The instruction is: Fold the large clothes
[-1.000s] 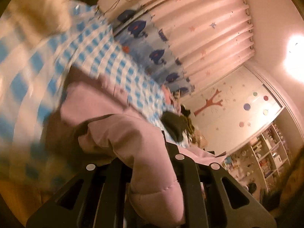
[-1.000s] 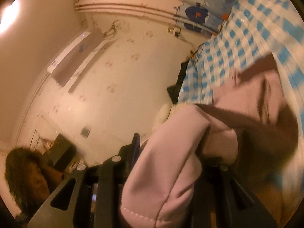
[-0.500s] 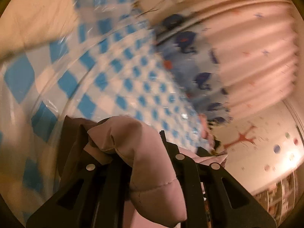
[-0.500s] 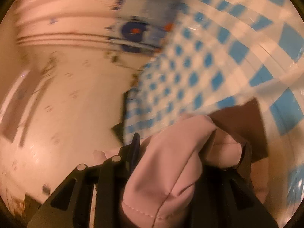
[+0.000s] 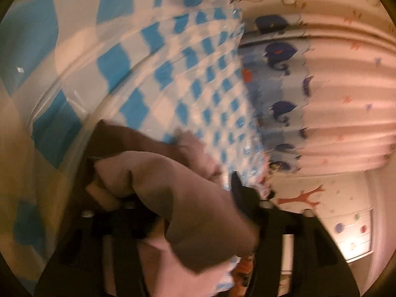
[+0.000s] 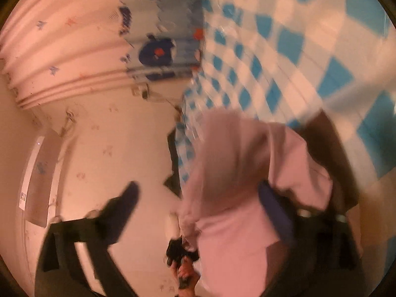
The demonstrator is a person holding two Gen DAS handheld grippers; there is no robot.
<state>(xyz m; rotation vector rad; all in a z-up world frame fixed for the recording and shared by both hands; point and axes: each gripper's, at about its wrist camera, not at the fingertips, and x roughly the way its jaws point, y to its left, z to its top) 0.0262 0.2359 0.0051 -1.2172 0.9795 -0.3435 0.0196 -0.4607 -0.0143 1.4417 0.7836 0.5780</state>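
A pink padded garment with a brown lining [image 5: 188, 198] lies on the blue-and-white checked cloth [image 5: 173, 57]. My left gripper [image 5: 183, 198] has its fingers spread wide with the garment bunched loosely between them. In the right wrist view the same pink garment [image 6: 242, 222] drapes over one finger. My right gripper [image 6: 198, 193] is open, its fingers [image 6: 121, 205] far apart, low over the checked cloth [image 6: 284, 39]. Both views are blurred by motion.
A pink pleated curtain with a blue whale band [image 5: 334, 86] hangs beyond the cloth's far edge. A wall with a tree decal and shelves [image 5: 304, 198] is at the right. A cream wall with a socket [image 6: 141, 90] and a wall-mounted unit [image 6: 37, 180] are in the right wrist view.
Both grippers have opened: the fingers that pinched the pink garment half a second ago now stand wide apart. Both have dropped closer to the checked cloth, and the garment sags loose.
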